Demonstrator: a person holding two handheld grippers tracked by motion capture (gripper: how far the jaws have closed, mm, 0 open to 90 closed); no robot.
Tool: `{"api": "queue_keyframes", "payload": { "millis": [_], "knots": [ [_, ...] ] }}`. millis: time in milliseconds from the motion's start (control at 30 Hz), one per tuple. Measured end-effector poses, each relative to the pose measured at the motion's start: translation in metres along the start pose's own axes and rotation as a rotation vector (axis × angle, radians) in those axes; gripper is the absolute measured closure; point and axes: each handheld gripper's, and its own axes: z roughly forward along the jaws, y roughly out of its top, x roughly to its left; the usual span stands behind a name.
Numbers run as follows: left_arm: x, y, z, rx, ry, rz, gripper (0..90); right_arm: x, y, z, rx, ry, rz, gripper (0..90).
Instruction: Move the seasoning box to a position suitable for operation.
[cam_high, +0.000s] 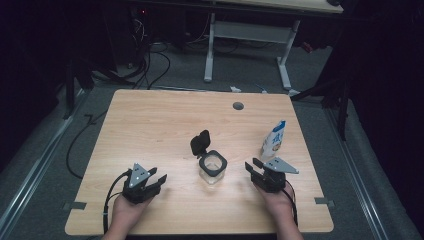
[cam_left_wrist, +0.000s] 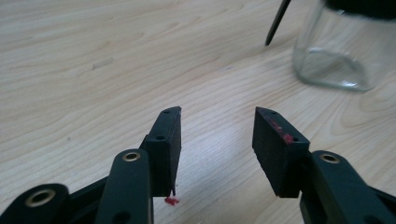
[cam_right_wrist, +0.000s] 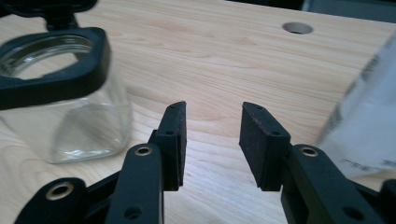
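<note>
A clear glass jar (cam_high: 213, 169) with a black square rim stands at the table's middle front, its black lid (cam_high: 200, 143) flipped up behind it. To its right stands a white and blue pouch (cam_high: 273, 140). My left gripper (cam_high: 159, 181) rests open left of the jar, nothing between its jaws. In the left gripper view the jar (cam_left_wrist: 343, 56) sits ahead to the right of the left gripper (cam_left_wrist: 217, 114). My right gripper (cam_high: 252, 167) is open just right of the jar. In the right gripper view the jar (cam_right_wrist: 65, 93) is at left, the pouch (cam_right_wrist: 364, 121) at right, the right gripper (cam_right_wrist: 212, 109) between them.
The wooden table (cam_high: 150, 120) has a round cable hole (cam_high: 238, 105) near its far edge. Behind it stand a white desk frame (cam_high: 247, 35) and cables on the grey floor. Small tape marks sit at the table's front corners.
</note>
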Motion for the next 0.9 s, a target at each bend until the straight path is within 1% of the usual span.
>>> {"api": "queue_keyframes", "payload": {
  "millis": [67, 133, 267, 367, 467, 600, 633, 733, 800, 900],
  "knots": [
    [-0.001, 0.000, 0.000, 0.006, 0.000, 0.021, 52.1, -0.002, -0.001, -0.001, 0.002, -0.018, 0.005, 58.9],
    [0.000, -0.001, 0.001, 0.012, 0.003, 0.032, 52.0, -0.004, -0.002, -0.002, 0.003, -0.035, 0.012, 57.7],
    [0.002, 0.000, 0.002, 0.005, -0.009, 0.015, 51.9, -0.008, -0.005, -0.004, 0.009, -0.065, 0.031, 54.5],
    [0.001, 0.000, 0.003, 0.004, -0.017, 0.015, 51.9, -0.012, -0.007, -0.006, 0.014, -0.086, 0.038, 52.1],
    [0.000, 0.001, 0.004, 0.002, -0.028, 0.019, 51.9, -0.016, -0.009, -0.008, 0.017, -0.119, 0.053, 48.5],
    [-0.002, 0.002, 0.005, -0.008, -0.042, 0.018, 51.9, -0.020, -0.010, -0.008, 0.024, -0.167, 0.052, 43.2],
    [-0.002, 0.002, 0.005, -0.010, -0.047, 0.017, 51.9, -0.022, -0.010, -0.009, 0.024, -0.172, 0.058, 41.3],
    [-0.003, 0.002, 0.005, -0.012, -0.055, 0.020, 51.9, -0.030, -0.009, -0.009, 0.030, -0.192, 0.087, 36.8],
    [-0.003, 0.002, 0.005, -0.014, -0.060, 0.021, 51.8, -0.035, -0.006, -0.008, 0.042, -0.218, 0.089, 33.8],
    [-0.003, 0.002, 0.005, -0.021, -0.068, 0.020, 51.8, -0.042, 0.000, -0.006, 0.057, -0.243, 0.098, 29.2]
  ]
}}
